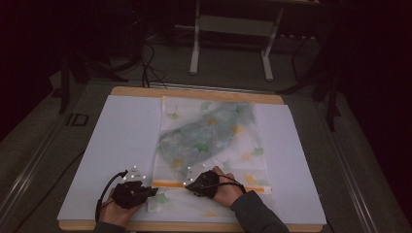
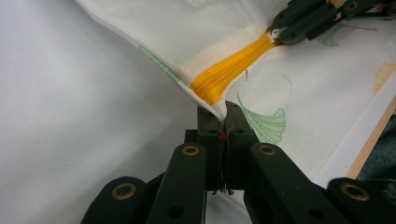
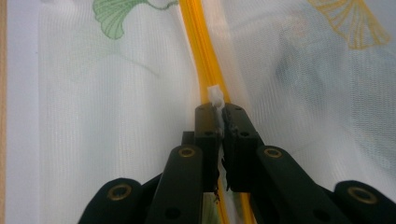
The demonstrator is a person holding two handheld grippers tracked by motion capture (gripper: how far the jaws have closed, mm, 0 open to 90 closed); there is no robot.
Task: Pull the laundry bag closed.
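The mesh bag [image 1: 214, 145] lies lengthwise away from the person, its yellow zipper [image 1: 167, 184] running crosswise — left gripper [image 2: 223, 123] pinching the bag's corner, right gripper [image 3: 217, 109] pinching the white zipper pull [image 3: 215, 95].

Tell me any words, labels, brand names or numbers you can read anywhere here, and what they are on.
None can be read.
Mesh bag: printed leaves in green and yellow, no lettering.
Orange zipper: no marking that shows.
White tab pinched in the right gripper: blank.
Left gripper, pinching the bag's corner: no label that shows.
White sheet under the bag: blank.
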